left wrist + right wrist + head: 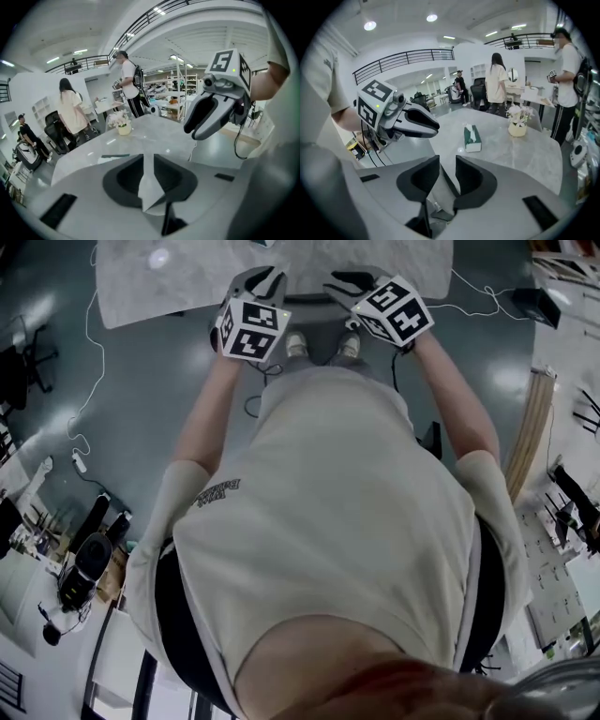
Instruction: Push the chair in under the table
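Note:
No chair shows in any view. In the head view I stand at the near edge of the pale marble table [187, 282], with my shoes just short of it. I hold both grippers up in front of my chest. The left gripper [261, 279] and the right gripper [349, 285] point down toward the table edge, side by side. In the left gripper view the left gripper [149, 161] has its jaws a narrow gap apart with only the table [154, 131] showing through. The right gripper [447, 164] likewise holds nothing, with a slightly wider gap.
On the table stand a green tissue box [472, 138] and a small pot of white flowers [517, 124]. Several people stand beyond the table's far side [497, 84]. Cables trail over the floor [89, 362]. Clutter and equipment line the room's left and right edges.

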A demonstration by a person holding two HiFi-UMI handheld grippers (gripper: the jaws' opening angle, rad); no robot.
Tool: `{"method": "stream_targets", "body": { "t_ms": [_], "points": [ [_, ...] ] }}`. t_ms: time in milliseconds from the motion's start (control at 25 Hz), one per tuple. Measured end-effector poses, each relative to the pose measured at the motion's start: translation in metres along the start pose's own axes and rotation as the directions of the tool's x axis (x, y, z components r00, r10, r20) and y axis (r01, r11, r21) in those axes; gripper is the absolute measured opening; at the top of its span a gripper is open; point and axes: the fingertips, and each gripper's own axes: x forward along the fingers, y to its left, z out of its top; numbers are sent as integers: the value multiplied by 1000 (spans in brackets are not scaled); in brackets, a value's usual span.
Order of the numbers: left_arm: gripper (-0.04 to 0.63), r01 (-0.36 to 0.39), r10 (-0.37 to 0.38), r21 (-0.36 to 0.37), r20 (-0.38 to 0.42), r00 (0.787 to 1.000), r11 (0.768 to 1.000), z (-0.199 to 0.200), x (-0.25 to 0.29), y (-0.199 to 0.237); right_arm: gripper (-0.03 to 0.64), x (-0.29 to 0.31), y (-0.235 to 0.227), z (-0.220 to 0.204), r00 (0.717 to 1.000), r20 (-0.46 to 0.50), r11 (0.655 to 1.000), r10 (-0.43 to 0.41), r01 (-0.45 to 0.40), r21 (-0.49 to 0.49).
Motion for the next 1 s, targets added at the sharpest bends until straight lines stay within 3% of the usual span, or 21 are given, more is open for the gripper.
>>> {"method": "stream_targets", "body": {
  "t_ms": [120, 320, 520, 680, 800, 1000],
  "points": [
    [56, -50, 51, -15, 73, 996, 999, 30, -20, 22, 94, -24, -5, 35, 994, 104, 998, -43, 39, 41],
    [48, -47, 67, -86, 243, 968, 995, 86, -67, 44, 71, -64, -8, 88, 963, 249, 994, -104, 96, 44],
    [44, -66, 110, -116, 433, 894, 991, 145, -118, 48, 71, -112, -1, 126, 914, 376, 988, -148, 149, 29],
    [29, -212, 200, -38, 529, 825, 976, 176, -154, 53, 64, -140, 7, 155, 865, 467, 981, -184, 193, 28],
    [20, -188, 205, -90, 582, 787, 978, 193, -171, 46, 55, -158, 15, 169, 832, 514, 972, -209, 235, 15],
    [11, -153, 195, -121, 638, 745, 981, 207, -193, 40, 34, -190, 23, 187, 775, 586, 954, -236, 300, -12]
  ]
}}
